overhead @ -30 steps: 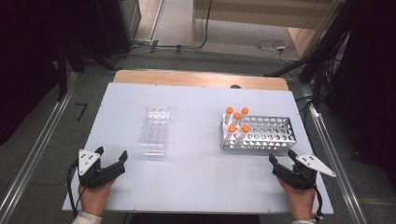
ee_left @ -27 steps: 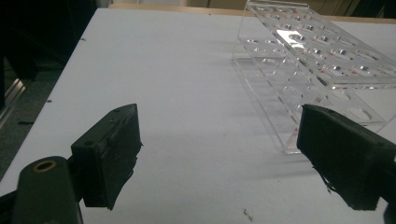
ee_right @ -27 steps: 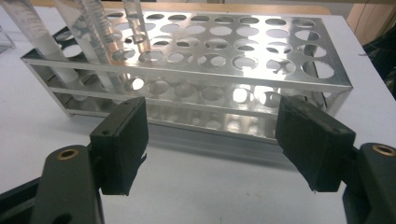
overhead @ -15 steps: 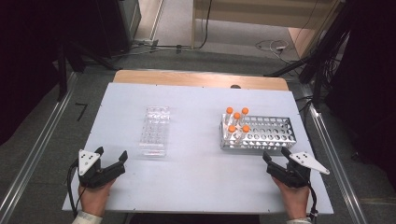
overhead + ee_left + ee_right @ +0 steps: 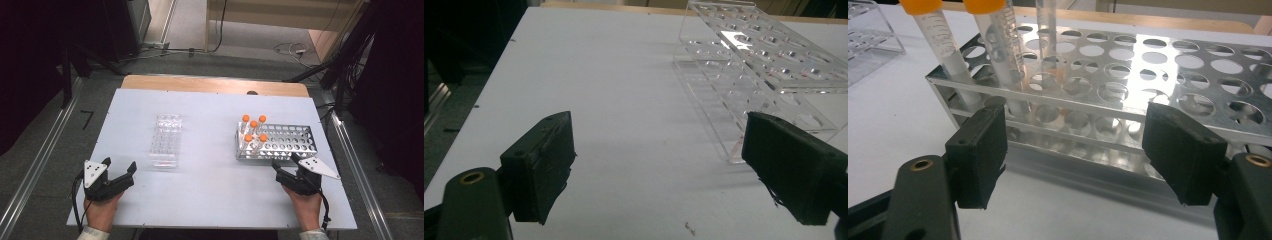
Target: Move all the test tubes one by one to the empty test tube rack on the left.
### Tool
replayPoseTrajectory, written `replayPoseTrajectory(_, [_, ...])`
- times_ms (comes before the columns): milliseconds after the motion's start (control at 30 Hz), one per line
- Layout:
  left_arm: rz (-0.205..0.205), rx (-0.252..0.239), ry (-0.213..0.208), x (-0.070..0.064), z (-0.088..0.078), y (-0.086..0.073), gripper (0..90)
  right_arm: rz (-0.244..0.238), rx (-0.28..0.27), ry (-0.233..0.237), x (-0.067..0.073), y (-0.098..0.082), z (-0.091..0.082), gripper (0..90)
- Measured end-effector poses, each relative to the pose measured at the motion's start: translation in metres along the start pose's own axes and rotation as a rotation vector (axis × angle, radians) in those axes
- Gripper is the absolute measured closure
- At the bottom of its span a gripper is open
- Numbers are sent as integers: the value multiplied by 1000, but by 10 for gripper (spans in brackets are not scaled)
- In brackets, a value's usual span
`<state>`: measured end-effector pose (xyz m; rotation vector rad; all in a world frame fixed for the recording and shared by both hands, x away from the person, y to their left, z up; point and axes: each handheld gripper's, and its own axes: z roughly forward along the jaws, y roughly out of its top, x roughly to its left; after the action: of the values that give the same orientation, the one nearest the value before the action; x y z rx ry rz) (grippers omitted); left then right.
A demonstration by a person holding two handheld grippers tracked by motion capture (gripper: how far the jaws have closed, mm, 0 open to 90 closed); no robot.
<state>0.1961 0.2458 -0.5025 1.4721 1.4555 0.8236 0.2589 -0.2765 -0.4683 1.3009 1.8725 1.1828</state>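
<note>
Just ahead of the right gripper [image 5: 286, 169], jaws wide and empty, stands a shiny perforated metal rack [image 5: 290, 142] holding orange-capped tubes [image 5: 253, 131].

A metal rack [image 5: 277, 142] with rows of round holes stands flat on the desk's right half. 5 clear tubes with orange caps [image 5: 253, 131] stand upright at its left end.

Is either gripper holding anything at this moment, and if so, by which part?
Nothing is held. The left gripper is open beside the clear rack; the right gripper is open just short of the metal rack.
</note>
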Motion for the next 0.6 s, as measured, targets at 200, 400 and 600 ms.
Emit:
replayPoseTrajectory(200, [-1, 2, -1, 0, 0, 0, 137, -6, -8, 16, 4, 7, 6, 253])
replayPoseTrajectory(400, [-2, 2, 0, 0, 0, 0, 138, -16, -10, 25, 9, 11, 13, 260])
replayPoseTrajectory(600, [-2, 3, 0, 0, 0, 0, 138, -30, -20, 32, 13, 16, 18, 281])
